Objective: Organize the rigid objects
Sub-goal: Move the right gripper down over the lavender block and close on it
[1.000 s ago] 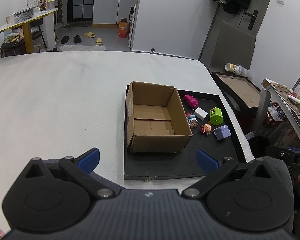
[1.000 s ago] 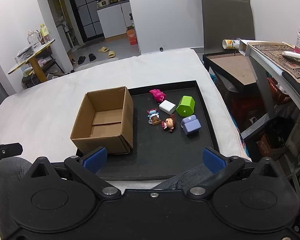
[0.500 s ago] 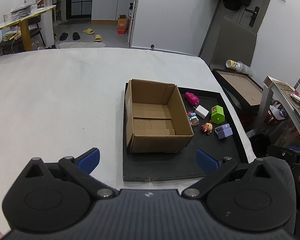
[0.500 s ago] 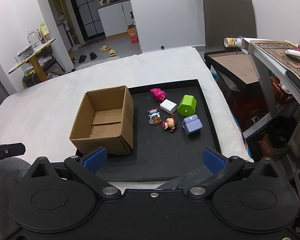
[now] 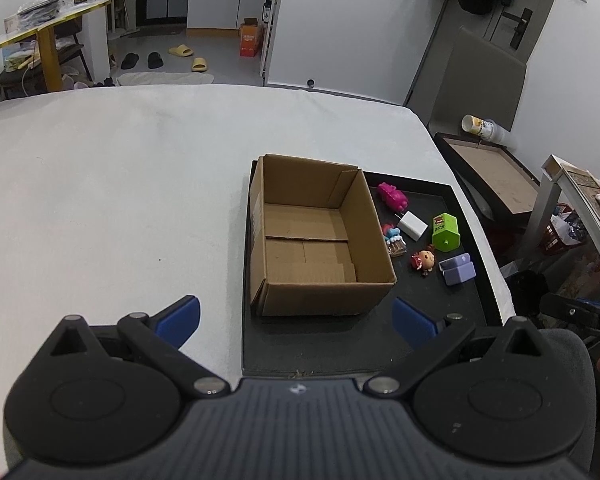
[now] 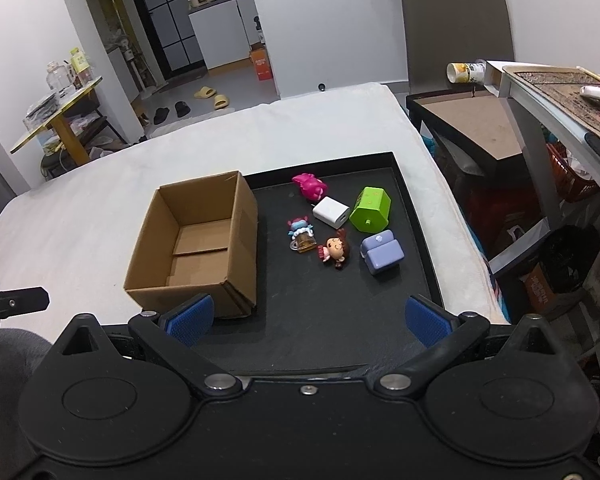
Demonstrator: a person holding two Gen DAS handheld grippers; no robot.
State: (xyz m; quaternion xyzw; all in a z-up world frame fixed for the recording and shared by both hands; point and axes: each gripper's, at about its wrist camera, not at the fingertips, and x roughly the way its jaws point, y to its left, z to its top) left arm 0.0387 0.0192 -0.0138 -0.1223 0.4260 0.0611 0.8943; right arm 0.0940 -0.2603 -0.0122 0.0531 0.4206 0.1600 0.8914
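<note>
An open, empty cardboard box [image 6: 198,244] [image 5: 316,236] stands on the left part of a black tray [image 6: 324,320] [image 5: 332,344]. To its right on the tray lie a pink toy [image 6: 310,187], a white charger [image 6: 331,212], a green house-shaped block [image 6: 371,208], a blue-and-amber figurine [image 6: 301,235], a small doll [image 6: 335,249] and a lilac block [image 6: 382,252]. My right gripper [image 6: 307,320] is open and empty, above the tray's near edge. My left gripper [image 5: 296,322] is open and empty, near the box's front left.
The tray rests on a white padded table [image 5: 120,184]. A dark side table [image 6: 472,120] with a tipped cup [image 6: 462,72] stands to the right, beside a grey shelf. A chair and a yellow table are further back.
Both grippers have drawn slightly back and upward from the tray, so the box and toys look a little smaller. Nothing on the tray has moved.
</note>
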